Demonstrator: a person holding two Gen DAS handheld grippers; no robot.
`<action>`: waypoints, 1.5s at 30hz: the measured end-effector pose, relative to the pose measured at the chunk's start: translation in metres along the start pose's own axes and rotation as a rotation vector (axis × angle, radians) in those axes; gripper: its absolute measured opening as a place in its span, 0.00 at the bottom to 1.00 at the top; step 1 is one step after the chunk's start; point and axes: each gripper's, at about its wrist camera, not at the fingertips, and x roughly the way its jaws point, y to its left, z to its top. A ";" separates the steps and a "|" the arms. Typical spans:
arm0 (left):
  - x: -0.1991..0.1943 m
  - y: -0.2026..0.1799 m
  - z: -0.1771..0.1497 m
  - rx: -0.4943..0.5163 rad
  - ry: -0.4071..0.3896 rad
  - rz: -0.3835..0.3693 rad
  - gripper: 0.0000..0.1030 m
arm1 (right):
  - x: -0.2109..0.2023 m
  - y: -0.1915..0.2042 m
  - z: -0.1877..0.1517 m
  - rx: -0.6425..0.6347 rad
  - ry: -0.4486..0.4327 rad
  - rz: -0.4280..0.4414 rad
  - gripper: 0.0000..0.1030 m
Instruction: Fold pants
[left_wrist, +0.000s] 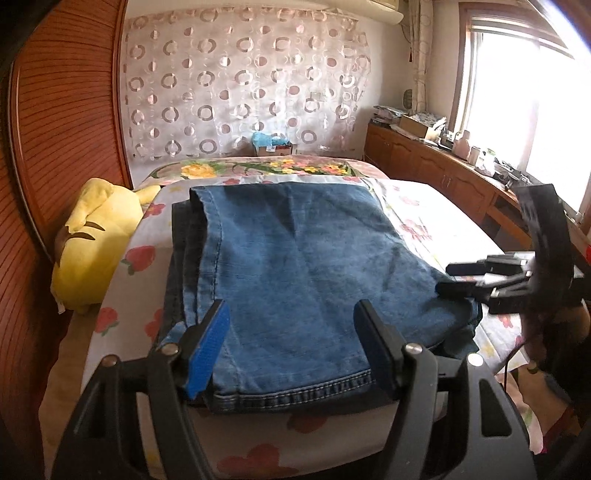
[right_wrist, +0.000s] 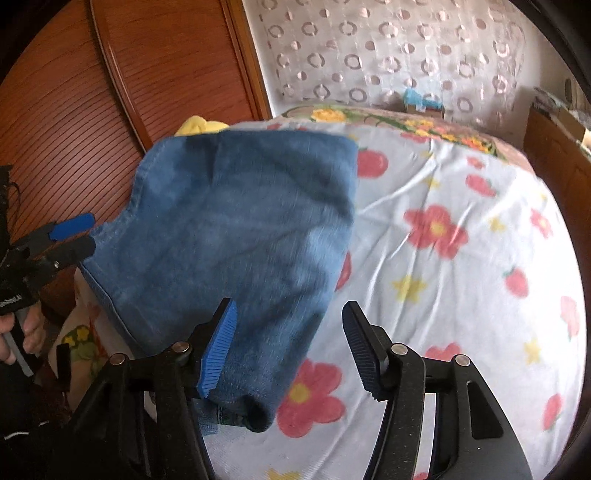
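The jeans lie folded into a thick stack on the bed, right under and ahead of the left tool, whose jaws stand open over the hem, holding nothing. The right tool is open too, at the stack's corner. Denim is heavy, floppy, not slippery; probably best pinched through all layers at a hemmed edge or corner.

Right-wrist view motion-blurred; jeans near corner hidden behind right tool; yellow plush mostly hidden behind jeans.
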 end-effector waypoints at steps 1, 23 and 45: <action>0.001 0.000 -0.001 -0.001 0.000 0.001 0.67 | 0.003 0.001 -0.003 0.005 0.003 0.001 0.58; 0.017 -0.001 -0.020 -0.031 0.033 0.024 0.67 | 0.005 0.028 0.012 -0.046 -0.044 -0.031 0.06; 0.024 -0.053 0.007 0.027 0.037 -0.069 0.67 | -0.079 -0.049 0.001 0.107 -0.197 -0.144 0.00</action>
